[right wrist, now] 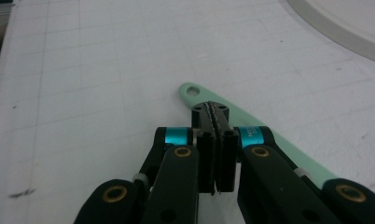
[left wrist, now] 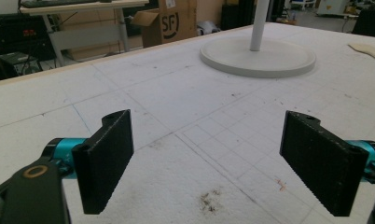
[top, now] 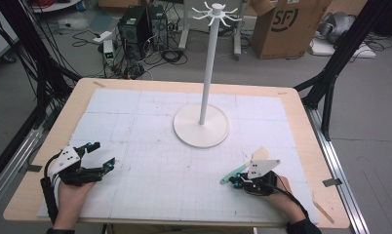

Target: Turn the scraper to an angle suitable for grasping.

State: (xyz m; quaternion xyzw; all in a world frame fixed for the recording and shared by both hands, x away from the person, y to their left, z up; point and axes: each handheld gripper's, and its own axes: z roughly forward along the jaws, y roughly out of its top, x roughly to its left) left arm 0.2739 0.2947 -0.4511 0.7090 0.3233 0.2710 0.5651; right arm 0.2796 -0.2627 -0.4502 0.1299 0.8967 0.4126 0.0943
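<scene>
Left gripper [left wrist: 209, 158]: jaws were spread wide with nothing between them, rested low over the worktop [top: 150, 161]. Right gripper [right wrist: 215, 140]: jaws were pressed together, seemingly empty, though a thin edge could not be excluded. Mint-handled spatula [right wrist: 251, 126]: laid flat just beneath and beyond the right jaws, hanging hole foremost. Hook stand [top: 209, 73]: placed well ahead of both jaws, presumably as hanging point.

Mint spatula handle [right wrist: 251, 128] partly hidden beneath the right tool [right wrist: 215, 112]; stand's top [left wrist: 262, 23] cut off.
</scene>
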